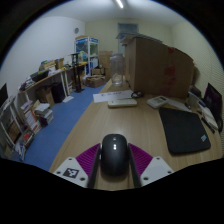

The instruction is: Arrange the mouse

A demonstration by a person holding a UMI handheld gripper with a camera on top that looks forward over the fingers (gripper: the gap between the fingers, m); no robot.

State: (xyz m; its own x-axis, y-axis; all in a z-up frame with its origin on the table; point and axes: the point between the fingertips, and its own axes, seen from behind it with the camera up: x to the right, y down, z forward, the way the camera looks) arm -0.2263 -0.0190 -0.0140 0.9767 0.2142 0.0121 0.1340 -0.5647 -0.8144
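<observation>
A: Locating the mouse (114,156): where does it lie?
B: Between the gripper (113,163) pads, which appear clamped on its flanks, long axis pointing ahead toward the mousepad (184,129) on the right

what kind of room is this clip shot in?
Looks like an office or lab workroom. A wooden desk carries a black mouse pad and a black mouse, which sits between the fingers of the gripper. Cluttered shelving lines the wall beyond, and large cardboard boxes stand behind the desk.
</observation>
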